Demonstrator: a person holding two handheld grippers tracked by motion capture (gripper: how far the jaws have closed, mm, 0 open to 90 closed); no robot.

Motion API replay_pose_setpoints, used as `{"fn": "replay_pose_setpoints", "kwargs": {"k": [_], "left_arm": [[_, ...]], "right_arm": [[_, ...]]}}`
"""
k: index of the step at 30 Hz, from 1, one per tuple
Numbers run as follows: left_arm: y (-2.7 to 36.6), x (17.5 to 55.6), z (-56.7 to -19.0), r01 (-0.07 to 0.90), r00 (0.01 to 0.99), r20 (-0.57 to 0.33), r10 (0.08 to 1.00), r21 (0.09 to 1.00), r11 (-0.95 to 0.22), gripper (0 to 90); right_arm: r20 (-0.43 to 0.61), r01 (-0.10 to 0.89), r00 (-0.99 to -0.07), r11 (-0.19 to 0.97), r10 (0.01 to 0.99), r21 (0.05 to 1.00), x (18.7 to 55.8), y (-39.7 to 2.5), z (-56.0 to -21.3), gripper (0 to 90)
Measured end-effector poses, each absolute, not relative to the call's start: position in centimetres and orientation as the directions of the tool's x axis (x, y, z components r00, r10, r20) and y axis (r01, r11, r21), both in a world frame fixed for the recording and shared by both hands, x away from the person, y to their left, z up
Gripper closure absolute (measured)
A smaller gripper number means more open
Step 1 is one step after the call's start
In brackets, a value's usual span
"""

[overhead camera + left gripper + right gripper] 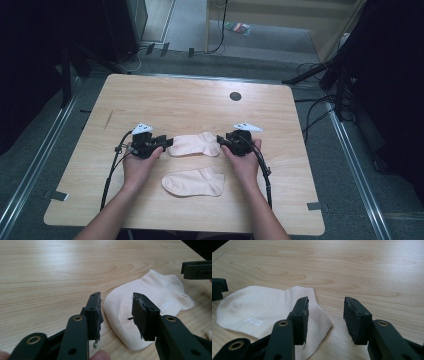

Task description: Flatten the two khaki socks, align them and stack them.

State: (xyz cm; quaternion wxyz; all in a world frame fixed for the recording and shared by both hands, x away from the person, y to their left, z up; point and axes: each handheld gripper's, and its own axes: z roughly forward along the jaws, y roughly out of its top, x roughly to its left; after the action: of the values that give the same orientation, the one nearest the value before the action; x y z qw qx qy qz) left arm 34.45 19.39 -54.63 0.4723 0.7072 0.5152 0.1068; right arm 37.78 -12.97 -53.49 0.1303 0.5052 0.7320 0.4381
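Wooden surface on grey carpet, dark room edges, cables trailing on the floor. Two pale socks lie flat on it, laid out side by side, likely so each can be picked at its ends. Upper sock sits between the two grippers; lower sock is nearer the person, just below it, apart and untouched.

Left gripper is at the upper sock's left end, jaws spread. In the left gripper view the sock's rounded toe end lies just past and between the jaws, on the surface, not pinched yet. Right gripper is at the opposite end, jaws also spread; in the right gripper view the sock's ribbed cuff corner lies under the left-hand jaw, with bare wood in the gap.

Both grippers are held low and facing each other, probably to grab both ends of that sock at once. Neither holds anything.
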Motion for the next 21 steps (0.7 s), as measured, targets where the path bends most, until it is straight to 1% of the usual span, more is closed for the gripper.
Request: {"fn": "replay_pose_setpoints", "kwargs": {"k": [8,12,16,21], "left_arm": [[19.1,34.49,-54.79,0.631,0.449,-0.311,0.838,0.774,-0.051,61.3],[19.03,34.48,-54.77,0.631,0.447,-0.313,0.838,0.775,-0.048,61.9],[18.87,34.51,-54.83,0.635,0.448,-0.307,0.839,0.771,-0.056,61.8],[18.58,34.59,-55.08,0.647,0.442,-0.287,0.85,0.759,-0.08,62.9]], "right_arm": [[0.259,0.629,-0.469,0.113,0.844,0.769,37.71,-12.61,-53.78,57.6],[0.268,0.632,-0.461,0.101,0.846,0.769,37.73,-12.58,-53.81,59.6],[0.259,0.63,-0.472,0.116,0.843,0.768,37.75,-12.42,-53.96,60.4],[0.237,0.637,-0.462,0.134,0.855,0.759,37.8,-12.17,-54.28,62.2]]}}
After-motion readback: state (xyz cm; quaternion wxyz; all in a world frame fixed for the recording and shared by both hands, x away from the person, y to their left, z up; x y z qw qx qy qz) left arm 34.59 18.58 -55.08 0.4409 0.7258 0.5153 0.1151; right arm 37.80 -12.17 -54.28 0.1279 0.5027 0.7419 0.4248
